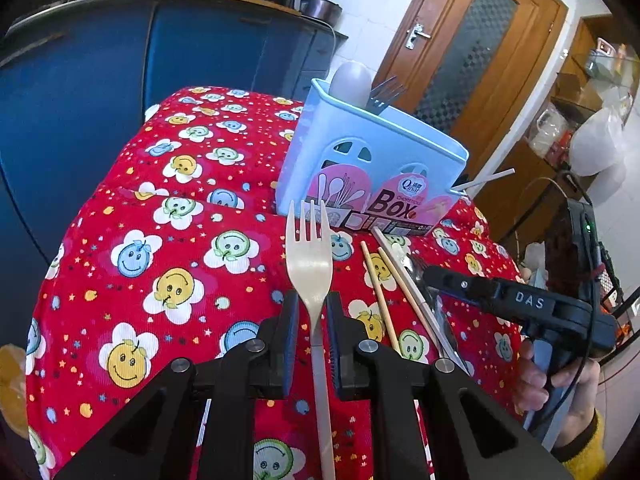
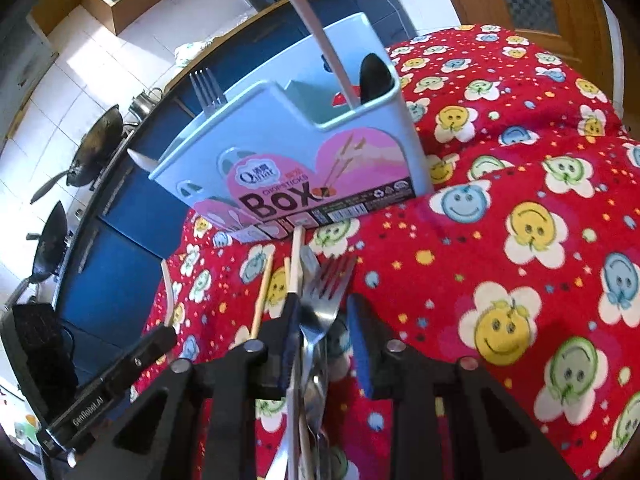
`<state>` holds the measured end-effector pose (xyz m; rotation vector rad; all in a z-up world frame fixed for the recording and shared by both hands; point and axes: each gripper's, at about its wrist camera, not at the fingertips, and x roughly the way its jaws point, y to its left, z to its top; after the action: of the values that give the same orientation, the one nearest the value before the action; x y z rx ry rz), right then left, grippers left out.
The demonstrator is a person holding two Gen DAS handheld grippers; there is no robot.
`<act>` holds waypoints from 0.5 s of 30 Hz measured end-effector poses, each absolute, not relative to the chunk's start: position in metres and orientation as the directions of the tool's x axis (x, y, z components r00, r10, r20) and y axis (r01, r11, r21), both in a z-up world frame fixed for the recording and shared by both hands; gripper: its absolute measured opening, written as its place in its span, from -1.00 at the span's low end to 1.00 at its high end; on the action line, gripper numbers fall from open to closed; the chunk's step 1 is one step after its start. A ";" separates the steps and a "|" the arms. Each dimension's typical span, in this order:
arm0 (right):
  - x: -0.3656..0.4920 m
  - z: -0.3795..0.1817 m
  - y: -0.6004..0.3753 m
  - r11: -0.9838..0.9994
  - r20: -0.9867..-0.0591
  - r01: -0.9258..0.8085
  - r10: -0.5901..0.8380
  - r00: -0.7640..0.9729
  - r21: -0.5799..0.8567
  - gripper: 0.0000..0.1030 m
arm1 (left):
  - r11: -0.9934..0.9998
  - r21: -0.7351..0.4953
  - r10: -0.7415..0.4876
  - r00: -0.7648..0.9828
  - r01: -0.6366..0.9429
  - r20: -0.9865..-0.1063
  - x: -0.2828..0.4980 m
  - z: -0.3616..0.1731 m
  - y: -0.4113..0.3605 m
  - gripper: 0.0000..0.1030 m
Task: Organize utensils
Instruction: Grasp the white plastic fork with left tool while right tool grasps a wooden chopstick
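Observation:
A light blue utensil box (image 1: 372, 164) stands on the red smiley tablecloth (image 1: 160, 240); it also shows in the right wrist view (image 2: 288, 148). It holds a metal fork (image 1: 384, 94), a spoon (image 1: 352, 80) and a chopstick (image 2: 324, 44). A beige plastic fork (image 1: 310, 256) lies between the open fingers of my left gripper (image 1: 312, 312). Wooden chopsticks (image 1: 380, 292) lie to its right. My right gripper (image 2: 324, 316) is open around a metal fork (image 2: 326, 292) lying on other metal utensils.
A blue counter (image 1: 120, 60) stands behind the table with pans and a kettle. A wooden door (image 1: 472, 48) is at the right. The right gripper's body (image 1: 520, 304) and hand show at the left view's right side.

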<state>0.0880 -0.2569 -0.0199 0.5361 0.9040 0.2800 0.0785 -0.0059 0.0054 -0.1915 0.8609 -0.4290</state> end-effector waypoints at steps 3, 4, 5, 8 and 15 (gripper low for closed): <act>0.089 -0.018 -0.258 0.829 -0.648 -0.022 0.453 0.613 0.559 -0.79 | 0.897 -0.334 -0.442 0.574 0.289 -0.690 0.079 0.006 -0.006 -0.74; 0.089 -0.018 -0.259 0.826 -0.638 -0.028 0.456 0.620 0.563 -0.81 | 0.896 -0.335 -0.443 0.574 0.290 -0.689 0.079 0.006 -0.006 -0.74; 0.087 -0.016 -0.260 0.823 -0.628 -0.035 0.459 0.628 0.567 -0.82 | 0.896 -0.336 -0.445 0.574 0.291 -0.687 0.079 0.006 -0.006 -0.74; 0.082 -0.011 -0.263 0.809 -0.594 -0.056 0.474 0.650 0.585 -0.83 | 0.891 -0.345 -0.455 0.574 0.296 -0.681 0.078 0.007 -0.006 -0.74; 0.059 0.019 -0.265 0.808 -0.493 -0.136 0.473 0.730 0.574 -0.90 | 0.878 -0.359 -0.479 0.599 0.318 -0.641 0.070 0.019 -0.008 -0.75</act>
<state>0.0588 -0.2649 0.0185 0.5370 0.6753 0.3541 0.0701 -0.0081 0.0185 -0.2166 0.8046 -0.4663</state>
